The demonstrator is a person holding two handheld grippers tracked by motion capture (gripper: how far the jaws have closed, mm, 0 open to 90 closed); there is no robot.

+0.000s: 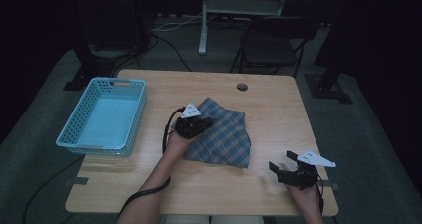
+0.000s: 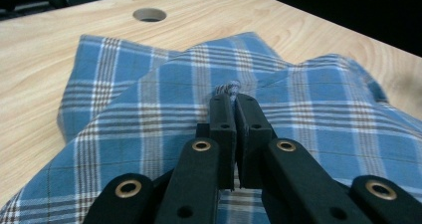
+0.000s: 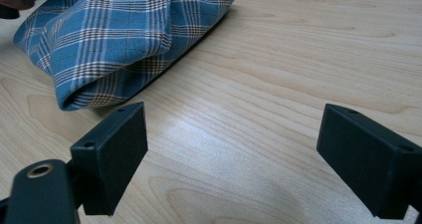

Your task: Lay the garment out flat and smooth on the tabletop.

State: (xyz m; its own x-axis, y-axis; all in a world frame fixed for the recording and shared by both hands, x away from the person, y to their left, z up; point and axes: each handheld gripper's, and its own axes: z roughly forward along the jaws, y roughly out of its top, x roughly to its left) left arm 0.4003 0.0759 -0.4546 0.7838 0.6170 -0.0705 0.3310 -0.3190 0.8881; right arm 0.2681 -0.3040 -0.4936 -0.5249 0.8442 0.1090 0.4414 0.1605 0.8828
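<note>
The wooden table (image 1: 209, 184) carries a pale blue basket (image 1: 102, 115) at its left edge, seen from the high view, and a folded blue plaid cloth (image 1: 224, 134) at its middle. The left gripper (image 2: 234, 102) pinches a small fold of that cloth, jaws closed. The right gripper (image 3: 231, 149) hovers wide apart over bare wood near the cloth's folded edge.

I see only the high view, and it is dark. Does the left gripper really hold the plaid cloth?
Observer: Yes. In the left gripper view the left gripper is shut on a small pinch of the plaid cloth.
Operator: And the right gripper, does it touch the cloth?
Observer: No. The right gripper is wide open above the bare wooden table, with the cloth's folded edge apart from it.
</note>
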